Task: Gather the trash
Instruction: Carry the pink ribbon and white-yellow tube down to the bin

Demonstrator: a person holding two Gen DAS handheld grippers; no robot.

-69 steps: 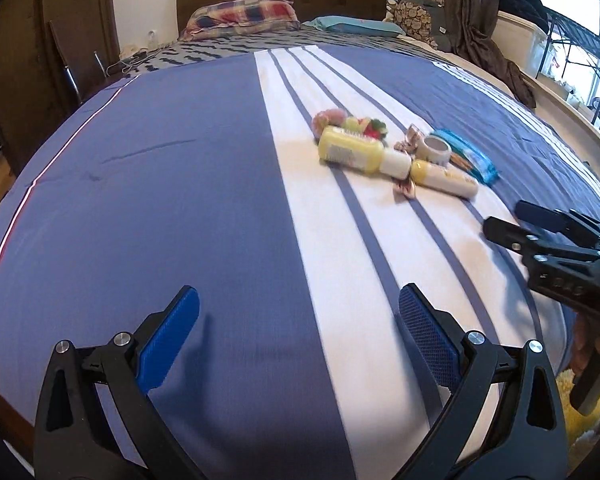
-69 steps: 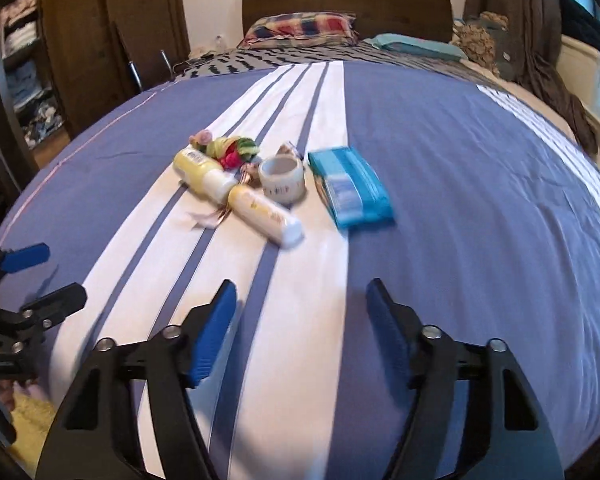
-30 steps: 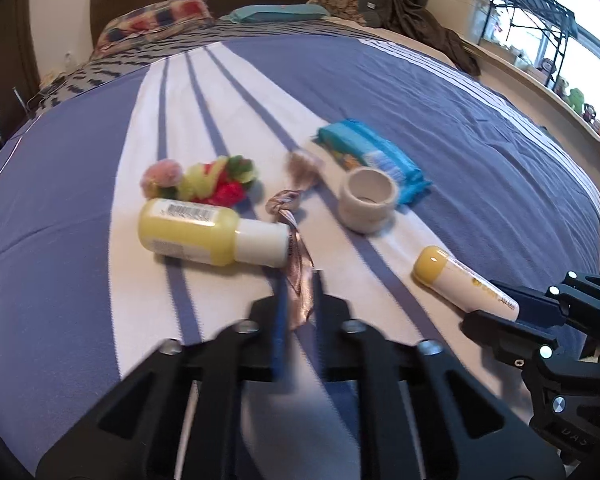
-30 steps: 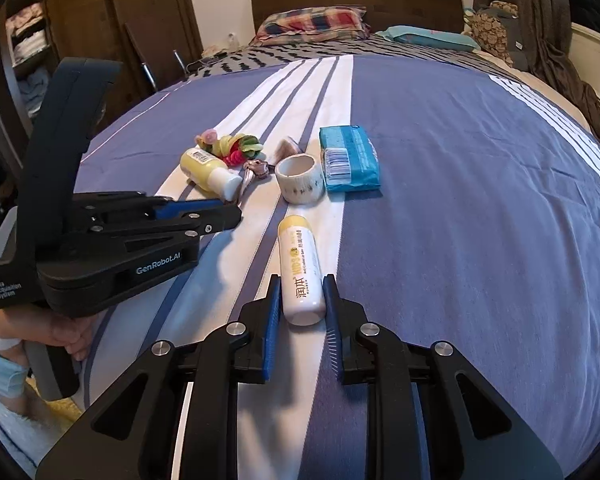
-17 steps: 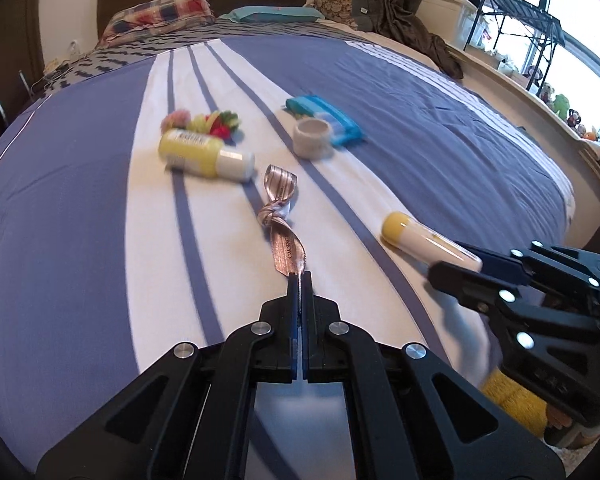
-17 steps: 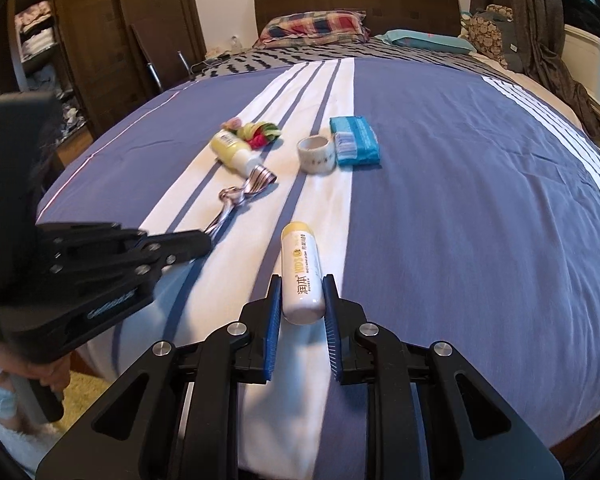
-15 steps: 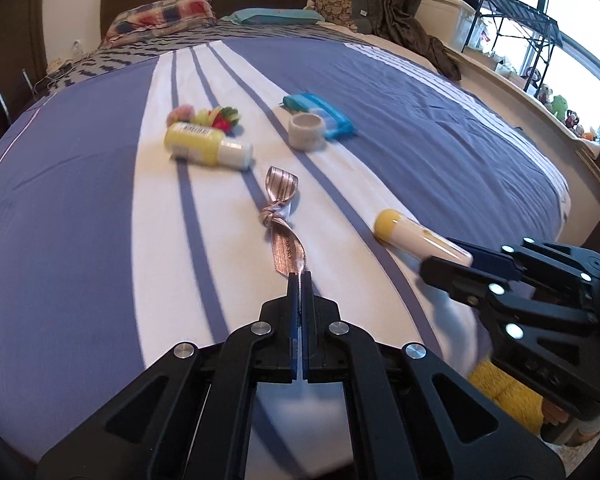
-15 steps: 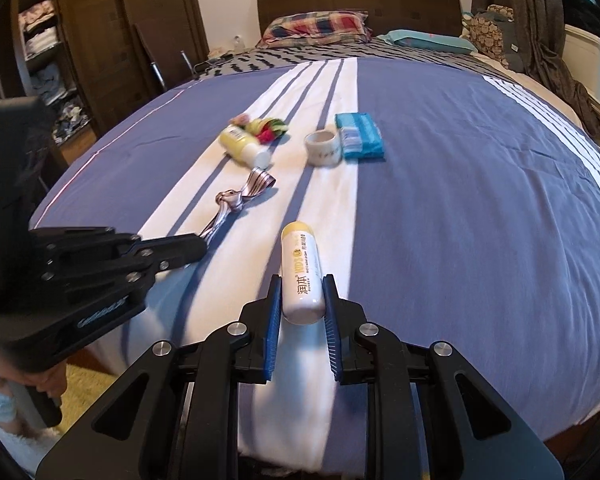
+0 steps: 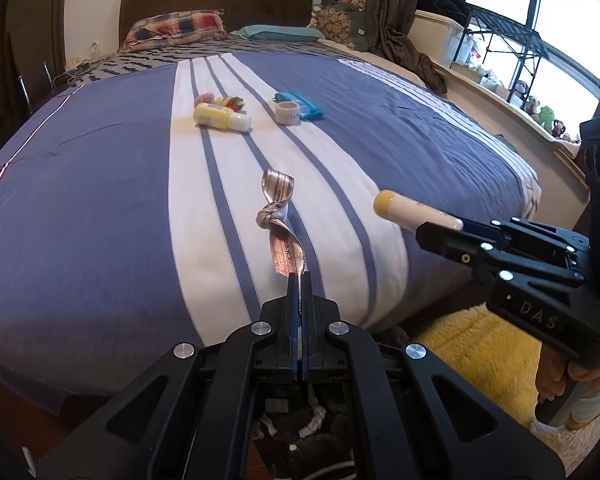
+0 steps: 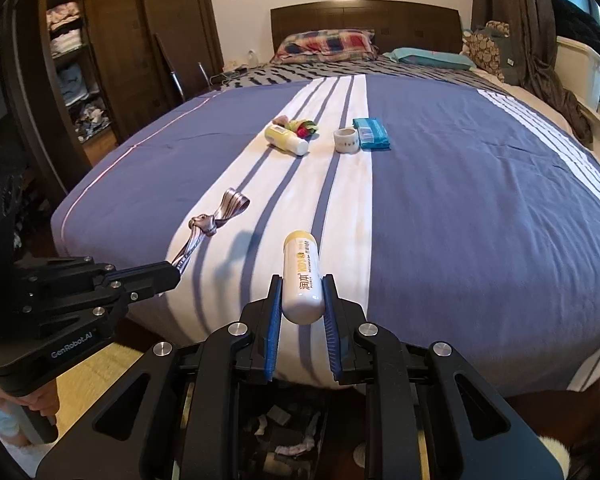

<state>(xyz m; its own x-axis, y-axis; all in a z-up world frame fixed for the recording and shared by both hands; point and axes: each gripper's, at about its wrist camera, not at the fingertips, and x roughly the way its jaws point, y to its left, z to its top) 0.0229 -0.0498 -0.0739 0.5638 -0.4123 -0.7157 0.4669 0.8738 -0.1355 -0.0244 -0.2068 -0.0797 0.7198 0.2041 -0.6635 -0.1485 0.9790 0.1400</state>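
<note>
My left gripper (image 9: 299, 280) is shut on one end of a knotted pink ribbon (image 9: 278, 220), which sticks out forward over the bed's foot; it shows in the right wrist view too (image 10: 210, 222). My right gripper (image 10: 301, 296) is shut on a white tube with a yellow cap (image 10: 301, 280), held off the bed; the left wrist view shows the tube (image 9: 414, 210) at right. A bin with crumpled trash (image 10: 284, 440) lies below both grippers, and also shows in the left wrist view (image 9: 296, 420).
On the blue and white striped bed (image 9: 100, 200) lie a yellow bottle (image 9: 220, 117), a colourful toy (image 9: 230, 102), a tape roll (image 9: 287, 113) and a blue wipes pack (image 9: 306, 108). A yellow rug (image 9: 480, 352) lies on the floor. A wardrobe (image 10: 80, 60) stands left.
Both grippers have drawn back from the bed past its foot edge, carrying the ribbon and the tube. The bin has come into view below them.
</note>
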